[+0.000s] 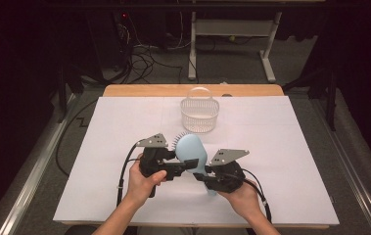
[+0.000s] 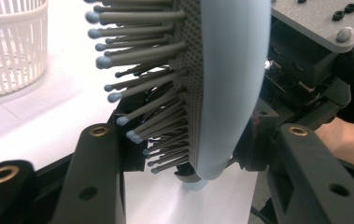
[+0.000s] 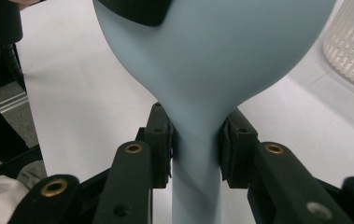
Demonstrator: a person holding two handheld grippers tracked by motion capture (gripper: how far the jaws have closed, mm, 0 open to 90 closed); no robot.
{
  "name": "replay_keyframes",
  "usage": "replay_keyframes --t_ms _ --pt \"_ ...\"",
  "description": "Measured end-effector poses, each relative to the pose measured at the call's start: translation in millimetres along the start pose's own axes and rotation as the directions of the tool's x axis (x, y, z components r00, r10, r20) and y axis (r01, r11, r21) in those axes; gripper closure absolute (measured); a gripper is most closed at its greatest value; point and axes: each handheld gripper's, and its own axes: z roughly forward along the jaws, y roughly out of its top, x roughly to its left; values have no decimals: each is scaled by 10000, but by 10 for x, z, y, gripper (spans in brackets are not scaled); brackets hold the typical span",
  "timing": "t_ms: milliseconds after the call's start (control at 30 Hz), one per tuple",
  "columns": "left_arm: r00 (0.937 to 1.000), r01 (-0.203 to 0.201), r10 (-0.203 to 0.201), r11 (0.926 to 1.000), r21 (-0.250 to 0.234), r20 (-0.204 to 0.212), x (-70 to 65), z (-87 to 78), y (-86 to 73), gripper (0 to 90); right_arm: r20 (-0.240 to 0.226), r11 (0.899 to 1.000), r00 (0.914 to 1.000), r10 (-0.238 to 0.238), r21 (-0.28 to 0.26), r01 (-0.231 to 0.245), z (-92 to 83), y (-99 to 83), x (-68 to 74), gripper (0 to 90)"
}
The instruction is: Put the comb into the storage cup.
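Note:
A light blue hairbrush (image 1: 190,147) with grey bristles is held above the white sheet between both grippers. My right gripper (image 1: 203,174) is shut on the neck of its handle, whose end points down toward the sheet; in the right gripper view the pads (image 3: 161,140) press the handle (image 3: 197,186) from both sides. My left gripper (image 1: 187,164) is closed across the lower brush head. In the left gripper view, one jaw stands on the bristle side (image 2: 165,116) and the other against the smooth back (image 2: 230,70).
A white plastic basket (image 1: 200,115) with a handle stands on the sheet beyond the brush, toward the far edge. The white sheet (image 1: 124,127) covers most of the wooden table (image 1: 173,90). Cables and desk legs lie on the floor behind.

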Motion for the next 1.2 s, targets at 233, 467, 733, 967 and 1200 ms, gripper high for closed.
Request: replay_keyframes --t_ms 233,467,733,967,1200 --pt "9998 -128 128 9999 10 -182 -15 -8 23 536 -89 9997 9998 178 -173 -180 -17 -6 -20 636" --pt "9995 -88 86 9999 -76 -304 6 -49 36 536 -109 9985 9990 432 -318 -436 -29 -31 -47 516" --pt "9990 69 -81 9996 -260 -447 49 -99 49 536 -254 9953 9969 738 -602 -753 -84 -98 -117 446" --pt "9979 237 -260 9989 -402 -586 94 -136 67 536 -26 9883 9926 1211 -931 -1209 -184 -203 -226 363" --pt "9967 220 -255 9987 -460 -771 126 -156 100 536 662 9851 9884 1365 -1142 -1284 -308 -331 -326 322"
